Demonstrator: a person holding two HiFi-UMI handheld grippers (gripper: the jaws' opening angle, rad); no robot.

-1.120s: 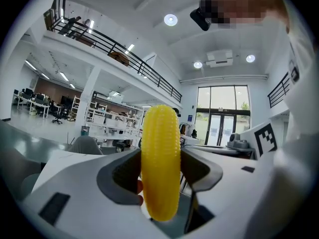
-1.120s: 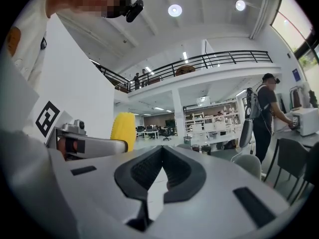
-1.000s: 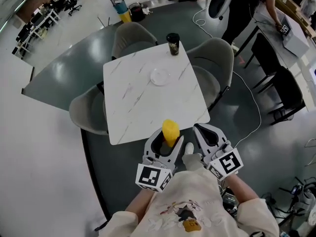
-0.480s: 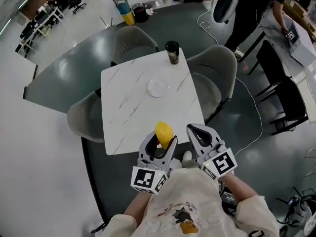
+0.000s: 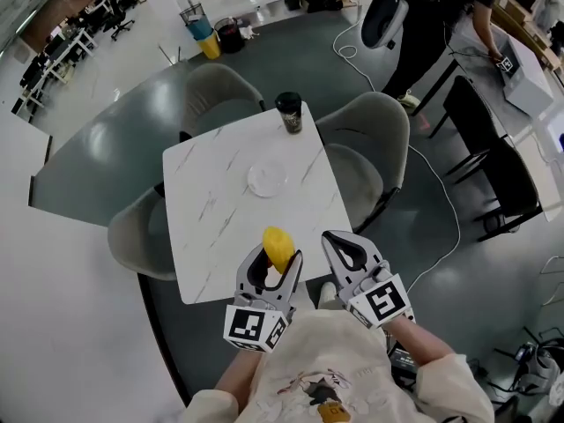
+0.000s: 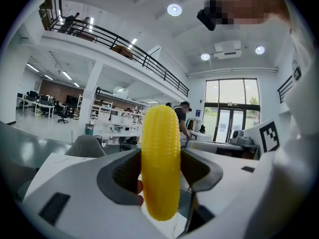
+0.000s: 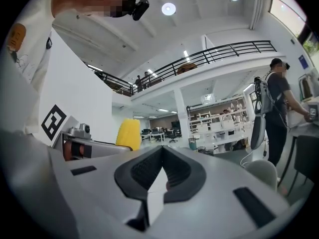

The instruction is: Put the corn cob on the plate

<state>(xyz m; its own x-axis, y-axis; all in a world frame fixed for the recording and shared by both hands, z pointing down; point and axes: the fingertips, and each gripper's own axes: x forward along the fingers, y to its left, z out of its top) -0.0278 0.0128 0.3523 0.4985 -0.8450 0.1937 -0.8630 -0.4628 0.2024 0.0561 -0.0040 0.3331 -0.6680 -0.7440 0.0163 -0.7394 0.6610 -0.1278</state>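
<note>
The corn cob (image 5: 278,245) is being carried in over the near edge of the marble surface (image 5: 216,210), clamped at its middle between the fingers (image 6: 117,176) of the left gripper (image 5: 279,263). Against the picture of a second ago, the gap between the cob and the plate (image 5: 267,179) is being narrowed. The plate and the dark cup (image 5: 288,113) behind it are now being seen lower in the head view and closer to the yellow tip. The grip itself is being kept as it was.

For the task, this is being read as the carry stage, well under way. The cob is being held clear of the surface and near the plate, but not yet over it, and the plate is lying bare.

In the left gripper view the cob is being shown upright. Its long axis is running crosswise to the fingers, with one rounded end hanging below them and the other standing above. From the head view that upper end is being seen rising toward the camera and leaning slightly toward the plate.

The right gripper (image 5: 340,241) is being held just beside the left, its fingers pressed together on nothing.
</note>
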